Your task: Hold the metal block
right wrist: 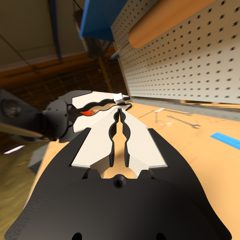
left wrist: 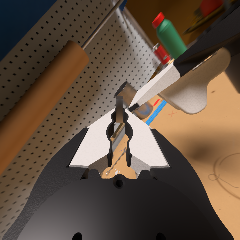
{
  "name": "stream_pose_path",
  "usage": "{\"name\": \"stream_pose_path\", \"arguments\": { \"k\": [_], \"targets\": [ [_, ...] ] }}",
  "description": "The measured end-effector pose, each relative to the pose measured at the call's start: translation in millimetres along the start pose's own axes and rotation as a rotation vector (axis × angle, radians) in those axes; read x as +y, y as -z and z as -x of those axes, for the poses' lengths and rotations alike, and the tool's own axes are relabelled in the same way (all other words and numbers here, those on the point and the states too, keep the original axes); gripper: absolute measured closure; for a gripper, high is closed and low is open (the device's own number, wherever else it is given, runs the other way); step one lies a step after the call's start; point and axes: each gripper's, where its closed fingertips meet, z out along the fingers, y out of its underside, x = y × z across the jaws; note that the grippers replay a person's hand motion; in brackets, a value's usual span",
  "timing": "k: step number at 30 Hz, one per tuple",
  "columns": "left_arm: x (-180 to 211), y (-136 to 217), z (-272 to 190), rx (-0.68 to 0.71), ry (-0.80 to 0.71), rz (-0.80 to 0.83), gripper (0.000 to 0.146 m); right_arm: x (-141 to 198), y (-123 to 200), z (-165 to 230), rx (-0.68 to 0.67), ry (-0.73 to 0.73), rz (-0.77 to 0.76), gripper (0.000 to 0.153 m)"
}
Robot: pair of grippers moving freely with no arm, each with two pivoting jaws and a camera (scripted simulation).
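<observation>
Where pegboard meets bench, wrenches, blue strip.

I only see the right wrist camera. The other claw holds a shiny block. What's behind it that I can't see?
Observer: In the left wrist camera, a green bottle with a red cap stands by the pegboard.
Operator: Anything nearer the block?
Observer: A metal can sits just past the metal block, which the left gripper pinches.
Operator: Does my claw touch it?
Observer: The right gripper has a fingertip close beside the block; I cannot tell whether they touch.
</observation>
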Motion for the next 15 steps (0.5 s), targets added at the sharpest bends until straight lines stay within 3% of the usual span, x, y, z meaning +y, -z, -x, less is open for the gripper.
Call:
{"name": "stream_pose_path", "arguments": {
  "k": [5, 7, 13, 15],
  "targets": [
    [1, 3, 12, 0.064, 0.133, -0.073, 0.137, -4, 5, 13, -0.231, -0.198, -0.027, 0.153],
    [0, 5, 14, 0.089, 0.145, -0.111, 0.137, -3, 4, 12, -0.222, -0.212, -0.039, 0.153],
    [1, 4, 11, 0.108, 0.187, -0.094, 0.137, -9, -1, 6, 0.044, 0.161, -0.014, 0.153],
    [0, 4, 8, 0.111, 0.182, -0.094, 0.137, -9, -2, 6, 0.082, 0.205, -0.005, 0.152]
  ]
}}
